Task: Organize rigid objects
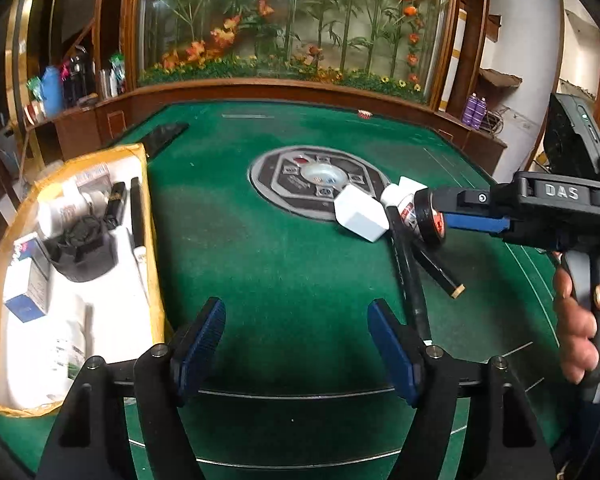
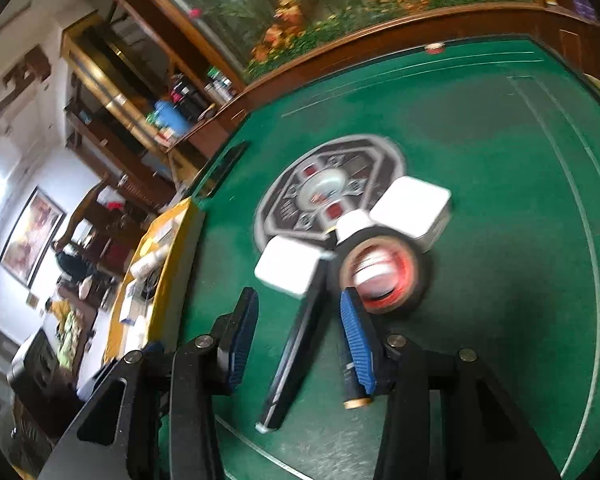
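Right gripper (image 2: 298,336), jaws apart and empty, points at a black pen (image 2: 296,356) lying between its fingers on the felt, with the tape roll (image 2: 384,276) just beyond the right finger and white boxes (image 2: 288,270) ahead; left gripper (image 1: 296,344), jaws wide and empty, hovers beside the yellow-rimmed bin (image 1: 150,216) holding sorted items. A clean pickup probably requires centring the pen before closing. The green table (image 1: 260,272) meets a wood-framed flower display (image 1: 292,20).
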`<state>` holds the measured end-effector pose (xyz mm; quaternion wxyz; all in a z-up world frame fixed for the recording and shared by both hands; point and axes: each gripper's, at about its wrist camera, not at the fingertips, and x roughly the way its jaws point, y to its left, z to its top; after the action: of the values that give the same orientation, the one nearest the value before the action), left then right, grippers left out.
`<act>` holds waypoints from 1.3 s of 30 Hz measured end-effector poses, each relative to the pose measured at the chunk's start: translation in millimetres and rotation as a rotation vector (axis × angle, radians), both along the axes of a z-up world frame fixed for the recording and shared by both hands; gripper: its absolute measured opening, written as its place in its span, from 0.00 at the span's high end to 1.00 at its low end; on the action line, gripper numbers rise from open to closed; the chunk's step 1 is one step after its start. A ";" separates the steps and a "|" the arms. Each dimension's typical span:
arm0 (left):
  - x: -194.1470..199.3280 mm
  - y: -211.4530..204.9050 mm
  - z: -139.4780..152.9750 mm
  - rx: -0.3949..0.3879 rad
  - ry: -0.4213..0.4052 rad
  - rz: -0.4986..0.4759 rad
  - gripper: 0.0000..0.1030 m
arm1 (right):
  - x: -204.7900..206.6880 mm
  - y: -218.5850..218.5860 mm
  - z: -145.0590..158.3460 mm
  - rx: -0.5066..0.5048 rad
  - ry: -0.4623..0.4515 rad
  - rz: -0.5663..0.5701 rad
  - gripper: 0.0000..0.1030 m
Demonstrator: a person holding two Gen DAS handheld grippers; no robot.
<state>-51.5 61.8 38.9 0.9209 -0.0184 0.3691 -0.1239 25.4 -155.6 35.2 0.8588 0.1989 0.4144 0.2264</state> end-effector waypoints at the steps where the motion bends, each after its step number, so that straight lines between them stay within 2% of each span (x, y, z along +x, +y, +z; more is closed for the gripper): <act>1: 0.0 -0.1 -0.9 -0.004 0.007 -0.002 0.25 | -0.4 5.7 -0.1 0.007 0.006 0.029 0.59; 2: -0.7 -0.1 -1.3 -0.007 0.008 -0.002 0.25 | -2.3 9.7 0.8 0.002 0.004 0.044 0.59; 5: -2.7 -0.8 -2.1 -0.008 0.011 -0.017 0.25 | -2.2 14.3 -1.8 -0.103 -0.001 0.023 0.59; 8: -2.7 -3.0 -2.7 -0.003 0.018 -0.020 0.25 | 1.4 7.7 -4.4 -0.087 0.006 0.001 0.59; 11: 0.7 -7.3 -3.9 0.008 0.040 -0.026 0.24 | -7.0 -1.3 10.9 -0.100 -0.085 -0.041 0.59; 14: 14.2 -18.6 -8.0 -0.089 0.136 -0.084 0.23 | -8.3 -7.4 13.6 -0.208 -0.126 -0.118 0.54; 16: 22.8 -34.2 -6.9 -0.131 0.187 -0.140 0.22 | -3.8 -14.1 9.6 -0.185 -0.097 -0.143 0.51; 18: 30.4 -51.9 -6.1 -0.098 0.196 -0.153 0.22 | 0.0 -20.8 5.3 -0.130 -0.066 -0.153 0.51; 22: 48.6 -75.3 -8.3 -0.035 0.203 -0.141 0.22 | 1.4 -29.4 3.2 -0.125 -0.057 -0.191 0.51; 24: 58.7 -85.1 -15.0 0.002 0.229 -0.131 0.33 | 0.8 -30.9 3.1 -0.124 -0.056 -0.198 0.50; 25: 62.3 -89.5 -18.7 0.009 0.239 -0.136 0.51 | 1.2 -30.9 2.5 -0.131 -0.057 -0.198 0.47; 27: 62.6 -93.6 -18.8 0.035 0.208 -0.128 0.65 | 4.1 -28.4 0.6 -0.136 -0.053 -0.190 0.44; 28: 61.3 -91.5 -19.4 0.033 0.212 -0.133 0.80 | 5.4 -27.7 -0.3 -0.137 -0.050 -0.183 0.41; 29: 59.1 -89.2 -19.5 0.042 0.203 -0.130 0.83 | 6.0 -26.6 -1.2 -0.147 -0.048 -0.178 0.37; 31: 53.3 -82.8 -19.3 0.047 0.197 -0.120 0.83 | 7.4 -22.1 -4.2 -0.187 -0.050 -0.168 0.25; 39: 33.0 -58.5 -20.7 0.011 0.188 -0.098 0.83 | 19.8 -9.6 -22.9 -0.205 -0.022 -0.112 0.22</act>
<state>-18.4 3.3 18.2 0.8751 -0.0070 0.4552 -0.1644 45.3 -165.2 12.4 0.8905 0.1306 0.4139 0.1366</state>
